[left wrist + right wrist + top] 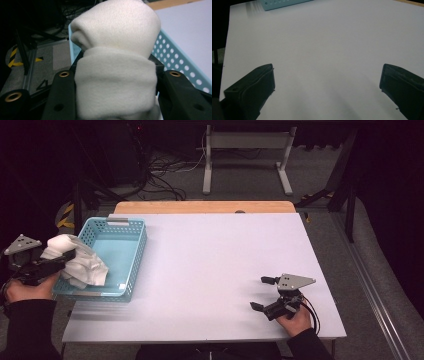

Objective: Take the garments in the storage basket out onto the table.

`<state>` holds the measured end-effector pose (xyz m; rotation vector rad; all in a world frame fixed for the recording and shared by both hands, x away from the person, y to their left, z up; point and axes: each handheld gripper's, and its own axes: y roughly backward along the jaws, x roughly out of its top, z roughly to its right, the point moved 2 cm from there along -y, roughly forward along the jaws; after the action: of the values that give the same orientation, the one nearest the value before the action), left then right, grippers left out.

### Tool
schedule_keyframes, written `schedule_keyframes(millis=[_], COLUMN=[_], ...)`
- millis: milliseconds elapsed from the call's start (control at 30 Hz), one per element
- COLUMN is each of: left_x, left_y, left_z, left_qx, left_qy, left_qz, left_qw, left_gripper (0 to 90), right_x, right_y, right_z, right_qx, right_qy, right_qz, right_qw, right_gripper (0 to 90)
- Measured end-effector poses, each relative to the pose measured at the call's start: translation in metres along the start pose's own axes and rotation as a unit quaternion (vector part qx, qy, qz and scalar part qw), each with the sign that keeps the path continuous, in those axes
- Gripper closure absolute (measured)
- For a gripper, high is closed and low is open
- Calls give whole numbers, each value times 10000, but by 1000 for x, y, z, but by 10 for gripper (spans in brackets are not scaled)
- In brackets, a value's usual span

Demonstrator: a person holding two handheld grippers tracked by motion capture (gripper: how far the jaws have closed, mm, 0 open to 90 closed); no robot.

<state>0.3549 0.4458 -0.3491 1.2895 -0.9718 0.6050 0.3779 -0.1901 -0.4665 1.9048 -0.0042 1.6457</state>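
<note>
In the high view, the left hand-held gripper (64,256) was clenched on a white fleece cloth (80,260) at the left edge of the worktop (210,270). The cloth hung bunched over the near-left rim of a light blue perforated basket (122,247), with its loose end drooping toward the basket's interior to the right of the jaws. The right hand-held gripper (263,293) rested well apart on the worktop's right side, released, so the left hand was plainly the nearer one.

In the left gripper view, the cloth (115,72) sat squeezed between the two black jaws and bulged out ahead of them, its long axis running along the jaws. The basket (180,67) lay just beyond and to the right.

In the right gripper view, the jaws stood wide with bare worktop (324,50) between them, and the basket's corner (284,3) showed far ahead.
</note>
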Motion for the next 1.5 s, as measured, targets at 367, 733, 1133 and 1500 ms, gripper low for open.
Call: schedule_keyframes(millis=[367, 733, 1133, 1500], left_x=[19, 34, 48, 60], left_y=[11, 16, 19, 18], left_z=[10, 23, 39, 54], left_qx=[-150, -417, -738, -1030], left_qy=[17, 51, -2, -24], left_qz=[494, 876, 1118, 1305], left_qw=[9987, 9953, 9910, 9861], left_gripper=[514, 514, 513, 513], right_x=[0, 0, 0, 0], right_y=[0, 0, 0, 0], right_z=[0, 0, 0, 0], right_qx=[7, 5, 12, 15], right_qy=[0, 2, 6, 5], right_qz=[6, 12, 12, 10], right_qw=[10000, 10000, 10000, 10000], right_gripper=[7, 7, 7, 7])
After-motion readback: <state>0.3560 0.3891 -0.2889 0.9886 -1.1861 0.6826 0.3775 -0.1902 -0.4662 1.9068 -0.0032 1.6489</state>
